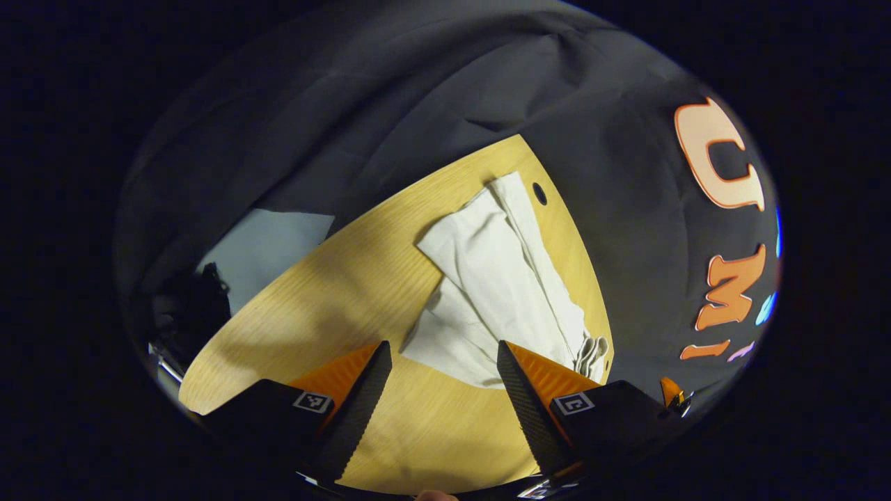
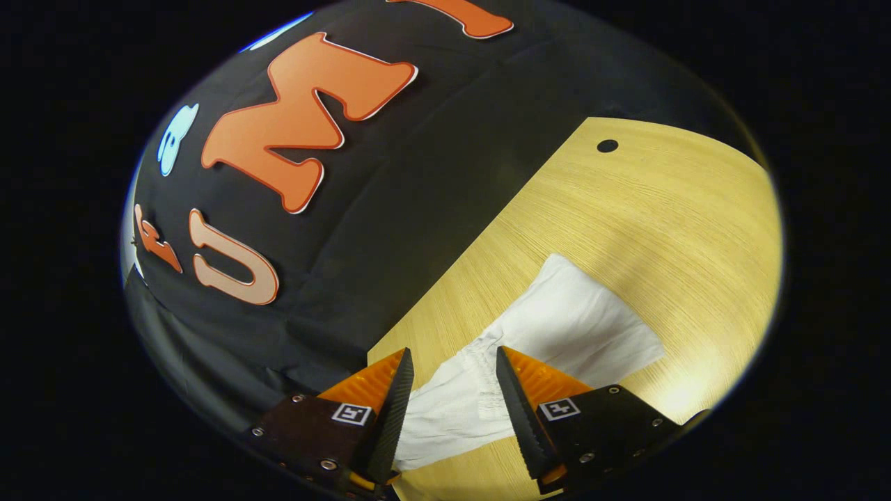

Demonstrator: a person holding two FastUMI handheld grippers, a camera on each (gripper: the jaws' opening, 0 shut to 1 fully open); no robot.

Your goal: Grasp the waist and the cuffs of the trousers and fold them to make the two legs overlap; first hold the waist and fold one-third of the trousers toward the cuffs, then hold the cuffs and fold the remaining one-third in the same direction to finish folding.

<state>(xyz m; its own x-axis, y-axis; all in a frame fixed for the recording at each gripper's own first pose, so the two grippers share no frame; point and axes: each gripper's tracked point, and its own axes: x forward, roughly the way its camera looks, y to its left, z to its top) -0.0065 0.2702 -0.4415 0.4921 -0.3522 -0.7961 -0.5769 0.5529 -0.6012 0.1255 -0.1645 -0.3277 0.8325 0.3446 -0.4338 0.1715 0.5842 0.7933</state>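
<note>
Off-white trousers point(image 1: 501, 278), plain, no print, on a pale yellow wood-grain desk point(image 1: 334, 292); one small black hole point(image 2: 608, 145) near its corner.

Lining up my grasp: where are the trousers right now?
In the left gripper view, the trousers lie on the wooden table near its far edge, just beyond the open left gripper.

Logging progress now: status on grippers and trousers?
Left gripper open, above table. Right gripper open over trousers. Trousers lie partly folded. Nothing blocking.

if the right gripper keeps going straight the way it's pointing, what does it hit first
Probably the white trousers: the open right gripper frames their cloth on the wooden table. Depth is unclear.
</note>
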